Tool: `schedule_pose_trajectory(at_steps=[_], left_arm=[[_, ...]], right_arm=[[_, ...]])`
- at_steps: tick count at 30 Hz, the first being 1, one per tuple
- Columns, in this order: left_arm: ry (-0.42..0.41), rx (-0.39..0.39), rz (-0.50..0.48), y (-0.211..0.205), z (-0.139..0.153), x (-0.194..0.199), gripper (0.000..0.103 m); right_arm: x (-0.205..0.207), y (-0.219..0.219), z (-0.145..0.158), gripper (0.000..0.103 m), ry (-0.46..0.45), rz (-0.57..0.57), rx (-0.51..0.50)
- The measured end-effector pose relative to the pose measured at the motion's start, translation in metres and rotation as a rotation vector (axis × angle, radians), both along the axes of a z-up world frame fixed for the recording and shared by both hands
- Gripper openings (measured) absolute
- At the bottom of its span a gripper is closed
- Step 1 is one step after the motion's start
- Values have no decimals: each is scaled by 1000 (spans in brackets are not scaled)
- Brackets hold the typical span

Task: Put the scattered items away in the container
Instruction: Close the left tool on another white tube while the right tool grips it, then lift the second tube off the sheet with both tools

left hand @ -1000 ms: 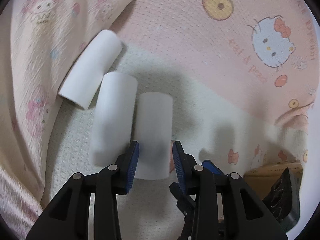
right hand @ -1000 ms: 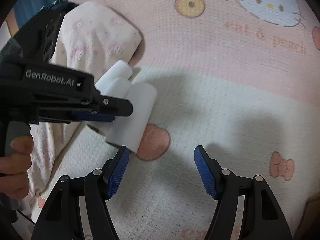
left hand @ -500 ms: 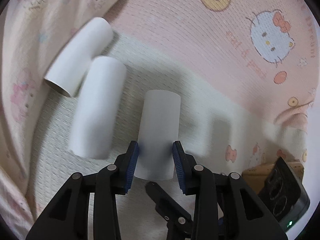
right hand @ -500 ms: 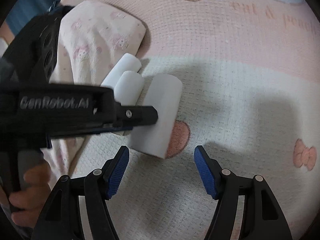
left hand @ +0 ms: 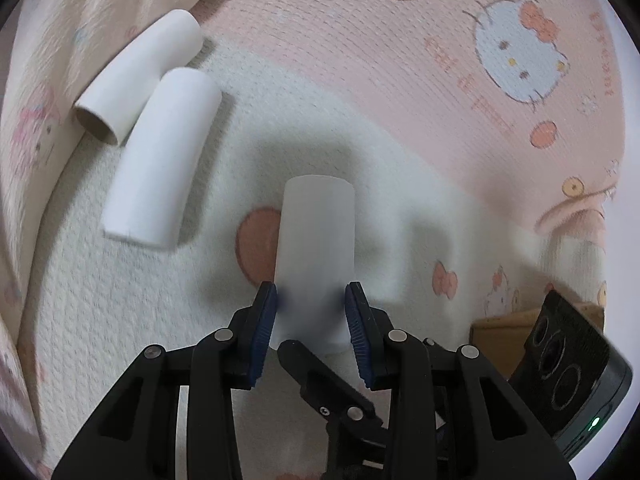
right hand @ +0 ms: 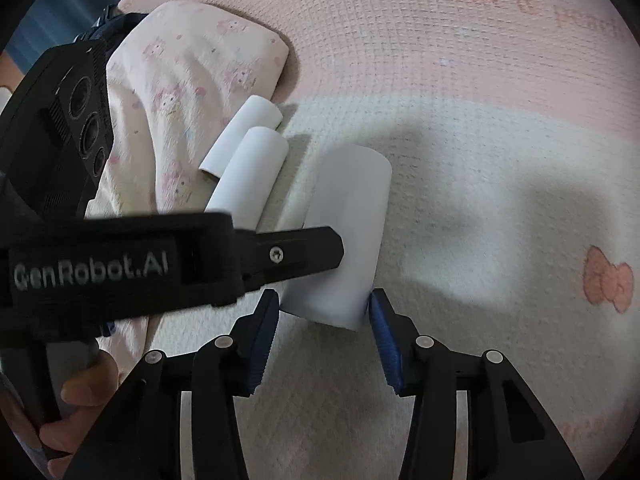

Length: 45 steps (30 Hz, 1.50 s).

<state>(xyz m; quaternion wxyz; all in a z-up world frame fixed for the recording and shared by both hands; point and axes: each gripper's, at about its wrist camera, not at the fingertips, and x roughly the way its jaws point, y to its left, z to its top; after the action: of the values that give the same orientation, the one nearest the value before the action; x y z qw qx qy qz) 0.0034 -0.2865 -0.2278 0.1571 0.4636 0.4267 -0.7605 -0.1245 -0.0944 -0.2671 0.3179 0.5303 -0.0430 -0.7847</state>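
Observation:
My left gripper (left hand: pixel 312 312) is shut on a white paper roll (left hand: pixel 316 248) and holds it above the bed cover. Two more white rolls (left hand: pixel 160 160) lie side by side on the cover to the left. In the right wrist view the held roll (right hand: pixel 348 232) hangs in the left gripper's fingers (right hand: pixel 296 254). My right gripper (right hand: pixel 322 320) has its jaws on either side of the roll's near end, still apart from it. The two lying rolls (right hand: pixel 252 164) show behind.
A pink Hello Kitty cover (left hand: pixel 440 100) spreads under everything. A folded pink cloth (right hand: pixel 188 92) lies at the left beside the rolls. A brown cardboard box corner (left hand: pixel 500 332) shows at the lower right of the left wrist view.
The left gripper has lifted its roll away from the other two and moved it right. The right gripper has narrowed and come up around the roll's near end.

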Motion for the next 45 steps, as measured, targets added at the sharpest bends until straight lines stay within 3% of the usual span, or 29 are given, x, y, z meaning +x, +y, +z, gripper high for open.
schedule_pose_trajectory(at_steps=[9,19,24,30,37,45], left_arm=[[28,17,-18,43,6,30,38],[36,135,-47,80,-10,53,38],[16,109,-69,82,-9,49,38],[71,89,-12,63,7,49,38],[56,112,-14,52,1,28,46],[43,171,17,54,-18,16,47]], right_arm=[[35,14,13,44,-40,32,74],[79,36,11,39,-51,11,154],[81,49,7,39,-66,-17,169],[71,57,15,40,-105,-34,124],[58,41,15,40,-74,-7,160],[44,38,-3,40,-127,1,141]])
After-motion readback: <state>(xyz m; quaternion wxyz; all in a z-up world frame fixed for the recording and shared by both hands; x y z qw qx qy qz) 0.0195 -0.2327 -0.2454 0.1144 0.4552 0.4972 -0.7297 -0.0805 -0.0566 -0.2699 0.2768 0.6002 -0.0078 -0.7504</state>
